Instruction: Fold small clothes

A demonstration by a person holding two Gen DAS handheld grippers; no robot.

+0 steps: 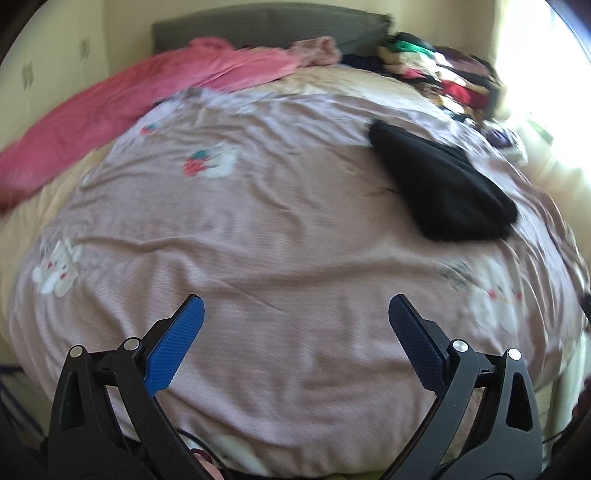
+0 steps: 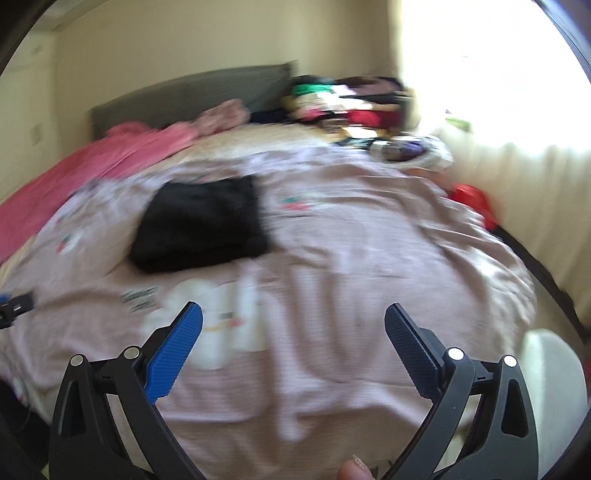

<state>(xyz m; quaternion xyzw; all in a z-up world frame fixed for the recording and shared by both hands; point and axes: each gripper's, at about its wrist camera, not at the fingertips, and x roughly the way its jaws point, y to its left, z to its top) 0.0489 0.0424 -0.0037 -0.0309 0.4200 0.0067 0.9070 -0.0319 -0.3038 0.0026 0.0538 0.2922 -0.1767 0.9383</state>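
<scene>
A folded black garment (image 1: 439,188) lies on the pink printed bedspread (image 1: 277,229), to the right of the middle in the left wrist view. It also shows in the right wrist view (image 2: 201,221), left of the middle. My left gripper (image 1: 295,308) is open and empty above the near part of the bed, well short of the garment. My right gripper (image 2: 293,317) is open and empty, also above the near part of the bedspread (image 2: 351,258). Both views are blurred.
A pink blanket (image 1: 122,107) lies along the bed's left side. A pile of mixed clothes (image 1: 439,74) sits at the far right corner by the grey headboard (image 1: 269,26). A red object (image 2: 474,201) is beside the bed at the right, near a bright window.
</scene>
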